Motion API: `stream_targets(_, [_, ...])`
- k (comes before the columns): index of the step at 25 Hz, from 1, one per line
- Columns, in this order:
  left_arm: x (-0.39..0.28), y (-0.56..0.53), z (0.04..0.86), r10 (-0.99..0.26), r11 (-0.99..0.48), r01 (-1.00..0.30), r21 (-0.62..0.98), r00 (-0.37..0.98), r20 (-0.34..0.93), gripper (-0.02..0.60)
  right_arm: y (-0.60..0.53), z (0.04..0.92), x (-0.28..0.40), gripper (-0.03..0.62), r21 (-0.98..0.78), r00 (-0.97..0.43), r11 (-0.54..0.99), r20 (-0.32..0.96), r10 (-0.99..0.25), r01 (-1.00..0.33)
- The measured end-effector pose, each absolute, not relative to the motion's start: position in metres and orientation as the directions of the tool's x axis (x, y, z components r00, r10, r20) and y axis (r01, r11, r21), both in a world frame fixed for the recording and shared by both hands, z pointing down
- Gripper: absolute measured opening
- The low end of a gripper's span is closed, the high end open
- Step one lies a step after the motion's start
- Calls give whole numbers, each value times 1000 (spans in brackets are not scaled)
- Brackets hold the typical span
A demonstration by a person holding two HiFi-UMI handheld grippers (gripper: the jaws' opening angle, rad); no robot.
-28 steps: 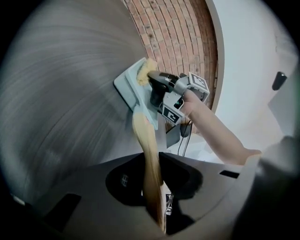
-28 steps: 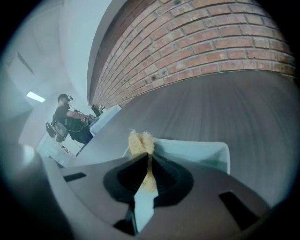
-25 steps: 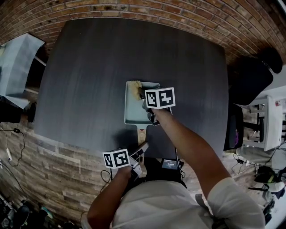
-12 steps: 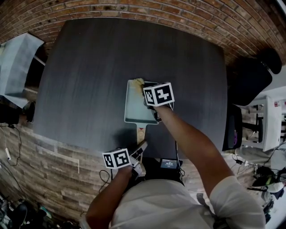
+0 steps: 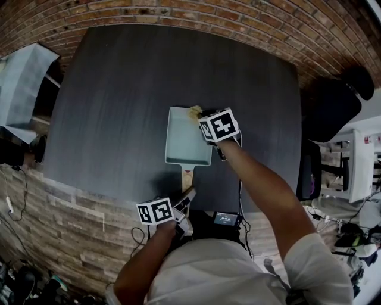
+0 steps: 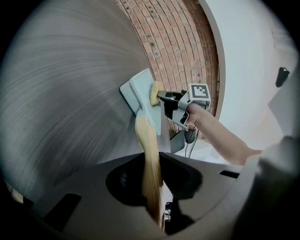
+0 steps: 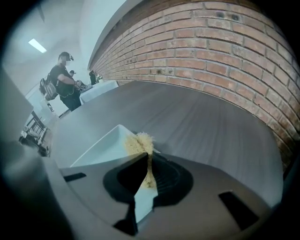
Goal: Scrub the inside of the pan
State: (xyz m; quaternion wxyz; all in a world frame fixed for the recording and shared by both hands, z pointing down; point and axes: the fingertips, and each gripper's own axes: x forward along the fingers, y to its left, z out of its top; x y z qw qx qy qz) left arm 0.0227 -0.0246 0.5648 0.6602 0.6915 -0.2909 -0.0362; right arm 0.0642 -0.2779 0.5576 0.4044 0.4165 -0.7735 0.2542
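Now left tongs [image 6: 154, 206] clamp handle [image 6: 148, 154], steadying pan [image 5: 183, 143]; right tongs [image 7: 147, 174] pinch sponge [image 7: 138, 142], scrubbing corner just ahead.

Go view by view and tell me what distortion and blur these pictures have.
Head view: fisheye bows the brick wall and the table; mostly sharp. Left gripper view: black round vignette, table grain smeared, the pan's wooden handle soft close to the lens. Right gripper view: same vignette, bricks curve, the sponge looks fuzzy.
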Motion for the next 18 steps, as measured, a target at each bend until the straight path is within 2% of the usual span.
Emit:
stream_targets(11, [22,-24,564,-426,21,-371,928,837,345,86,-274,544,69,35,-14,-330,560,820,-467,-828])
stream_targets(18, [22,-23,563,-376,-58,-435,899,843,384,86,-268,539,32,35,58,-363,681,811,-458,-730])
